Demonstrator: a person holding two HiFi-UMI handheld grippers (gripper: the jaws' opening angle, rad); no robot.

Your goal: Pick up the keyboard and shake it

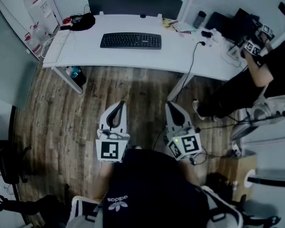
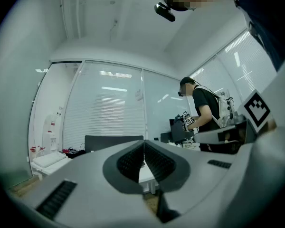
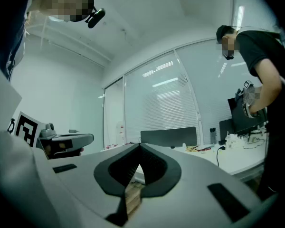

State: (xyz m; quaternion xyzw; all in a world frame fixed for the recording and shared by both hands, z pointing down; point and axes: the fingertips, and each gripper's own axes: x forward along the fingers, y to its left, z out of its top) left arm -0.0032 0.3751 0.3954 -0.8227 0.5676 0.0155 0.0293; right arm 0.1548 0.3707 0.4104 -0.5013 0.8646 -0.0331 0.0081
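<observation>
On the long white desk (image 1: 133, 58), well ahead of both grippers, lies the flat black plastic keyboard (image 1: 130, 41), untouched. Nearer, above the brown wood-plank floor (image 1: 61, 113), the left gripper (image 1: 119, 104) and right gripper (image 1: 171, 106) point level, side by side, each with jaws pressed together on nothing. Another person in black (image 1: 270, 65) is at the desk's right end

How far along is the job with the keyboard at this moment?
Done: nothing yet. The keyboard lies flat on the white desk, untouched. In hand: nothing. The left gripper and the right gripper are both shut and empty, over the wooden floor, short of the desk. Left: reach the keyboard, open the jaws, grip it, lift it and shake it.
</observation>
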